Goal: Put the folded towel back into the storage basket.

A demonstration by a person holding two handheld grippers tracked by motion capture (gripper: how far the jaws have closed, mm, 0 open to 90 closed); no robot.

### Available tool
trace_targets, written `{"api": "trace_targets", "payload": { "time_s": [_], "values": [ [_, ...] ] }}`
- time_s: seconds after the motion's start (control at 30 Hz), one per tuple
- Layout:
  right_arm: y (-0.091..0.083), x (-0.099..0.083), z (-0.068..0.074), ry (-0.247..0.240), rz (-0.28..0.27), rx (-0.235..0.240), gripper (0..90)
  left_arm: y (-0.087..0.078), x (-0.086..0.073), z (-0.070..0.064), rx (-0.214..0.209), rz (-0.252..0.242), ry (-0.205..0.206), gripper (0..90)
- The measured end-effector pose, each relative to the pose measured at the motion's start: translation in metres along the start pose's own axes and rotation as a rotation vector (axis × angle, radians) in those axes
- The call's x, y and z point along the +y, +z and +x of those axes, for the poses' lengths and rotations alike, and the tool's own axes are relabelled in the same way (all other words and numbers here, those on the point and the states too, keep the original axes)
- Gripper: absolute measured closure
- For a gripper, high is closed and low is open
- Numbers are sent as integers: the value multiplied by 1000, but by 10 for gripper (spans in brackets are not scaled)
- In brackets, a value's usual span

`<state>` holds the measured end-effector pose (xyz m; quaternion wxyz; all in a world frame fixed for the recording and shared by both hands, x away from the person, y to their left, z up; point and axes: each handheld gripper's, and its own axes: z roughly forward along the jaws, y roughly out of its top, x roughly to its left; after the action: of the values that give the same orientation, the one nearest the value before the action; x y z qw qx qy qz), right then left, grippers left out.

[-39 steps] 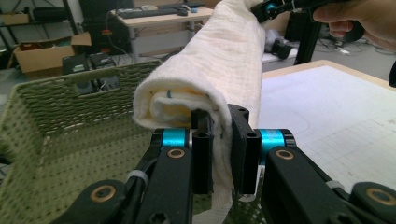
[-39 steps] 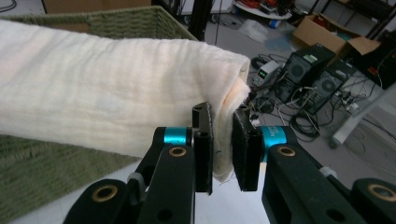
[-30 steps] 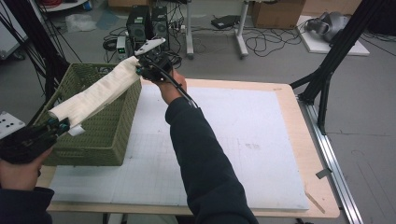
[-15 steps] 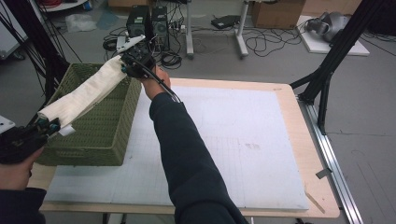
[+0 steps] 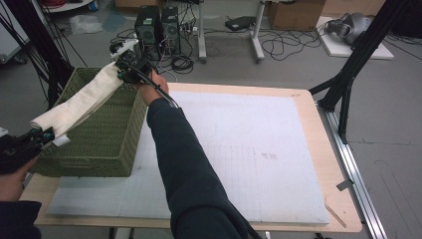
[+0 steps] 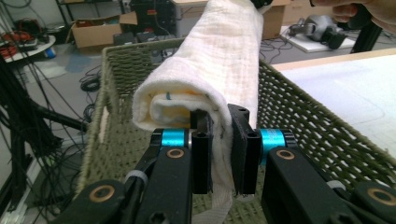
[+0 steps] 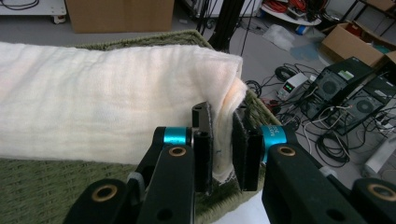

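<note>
The tabletop (image 5: 308, 114), a pale wooden board under a white mat (image 5: 239, 154), carries one thing at its left edge: a green woven basket (image 5: 99, 144), open-topped and deep, its near wall facing the person.

Above the basket hangs a rolled cream towel (image 5: 82, 102), stretched lengthwise from the basket's far right corner down to its near left corner. It is held level with or just above the rim, not yet inside; I judge the diagonal line is chosen so the long roll can fit the basket's length and drop in without catching the walls.

The right gripper (image 5: 130, 67) reaches across at the far end, the dark sleeve (image 5: 189, 164) lying over the mat. In the right gripper view its jaws stand narrow, clamped on the bunched end of the towel (image 7: 116, 107), with the basket rim (image 7: 140, 39) just behind.

The left gripper (image 5: 35, 138) sits at the near left, off the tabletop's edge. In the left gripper view its jaws are pinched on the outer layer at the roll's open end (image 6: 205, 79), above the basket's floor (image 6: 121, 158). Gripping both ends keeps the roll taut and stops it unwinding.
</note>
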<state>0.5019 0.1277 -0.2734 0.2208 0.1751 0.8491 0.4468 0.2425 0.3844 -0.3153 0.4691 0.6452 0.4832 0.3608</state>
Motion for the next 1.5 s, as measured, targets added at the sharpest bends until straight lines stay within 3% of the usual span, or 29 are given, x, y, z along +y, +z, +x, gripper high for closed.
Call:
{"api": "trace_targets", "payload": {
  "time_s": [0.27, 0.33, 0.4, 0.43, 0.6, 0.83, 1.13, 1.37, 1.5],
  "values": [
    [18, -3, 5, 6, 16, 6, 805, 5, -7, 8, 22, 24, -11, 762],
    [22, -4, 6, 6, 14, 6, 794, 6, -7, 11, 44, 22, -5, 664],
    [26, -6, 7, 7, 16, -9, 685, 6, -6, 14, 70, 15, -14, 504],
    [28, -8, 7, 14, 26, -7, 676, 4, -4, 15, 84, 2, -16, 426],
    [23, -13, 4, 4, 42, -1, 571, -6, 5, 13, 75, -59, -10, 396],
    [-12, -23, -15, 18, 20, -20, 539, -2, 6, -1, 32, -68, 1, 393],
    [-74, -53, -40, 60, -1, -13, 435, 15, 7, -26, -86, -80, -41, 288],
    [-121, -86, -51, 83, -1, -8, 363, 44, 11, -61, -176, -58, -37, 232],
    [-147, -111, -57, 103, 4, -19, 351, 63, 14, -86, -251, -51, -3, 223]
  ]
}}
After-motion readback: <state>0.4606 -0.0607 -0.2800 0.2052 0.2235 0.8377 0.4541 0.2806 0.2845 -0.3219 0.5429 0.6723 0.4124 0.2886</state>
